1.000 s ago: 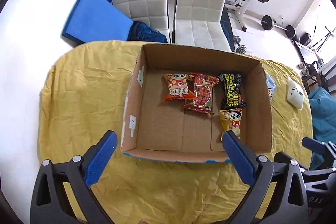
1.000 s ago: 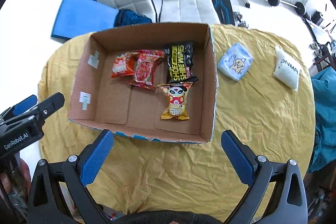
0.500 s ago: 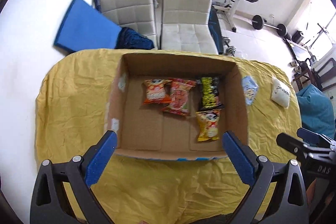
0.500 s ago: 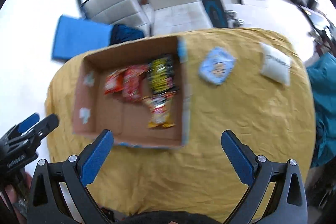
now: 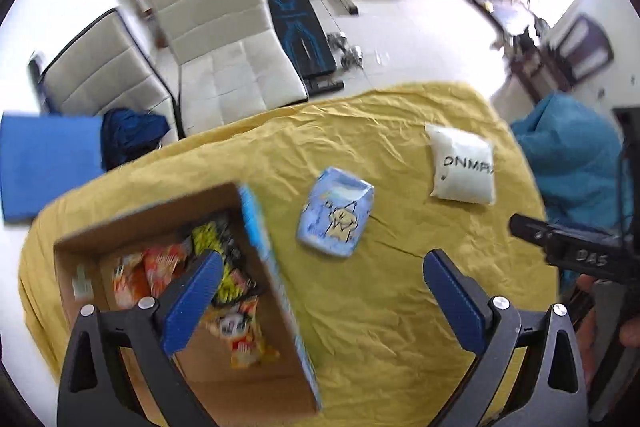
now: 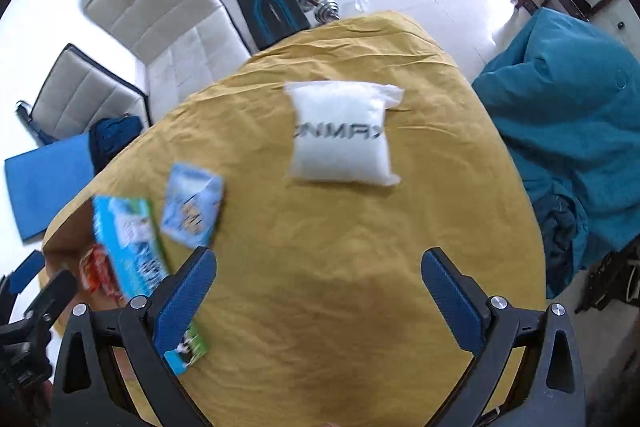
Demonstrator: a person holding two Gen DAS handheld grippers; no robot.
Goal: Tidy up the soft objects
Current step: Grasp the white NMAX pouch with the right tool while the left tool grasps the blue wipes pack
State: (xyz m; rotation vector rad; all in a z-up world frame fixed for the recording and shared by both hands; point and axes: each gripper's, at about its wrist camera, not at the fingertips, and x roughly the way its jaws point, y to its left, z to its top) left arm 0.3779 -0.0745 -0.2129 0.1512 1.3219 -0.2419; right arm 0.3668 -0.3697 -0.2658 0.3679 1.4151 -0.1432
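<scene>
A light blue soft pack (image 5: 337, 214) with a cartoon print lies on the yellow cloth right of the cardboard box (image 5: 276, 291); it also shows in the right wrist view (image 6: 193, 203). A white soft pack with black letters (image 5: 463, 163) lies further right, also in the right wrist view (image 6: 341, 135). Several snack packets (image 5: 224, 279) lie in the box. My left gripper (image 5: 320, 291) is open and empty, above the box's right wall. My right gripper (image 6: 318, 285) is open and empty, above the cloth short of the white pack.
The round table's yellow cloth (image 6: 360, 267) ends at a teal covered seat (image 6: 568, 115) on the right. Two white chairs (image 5: 224, 39) stand behind the table. Weights and a bench stand on the floor beyond.
Both grippers have swung right, away from the box's middle. The blue and white packs now sit near the middle of the views. Both stay open.
</scene>
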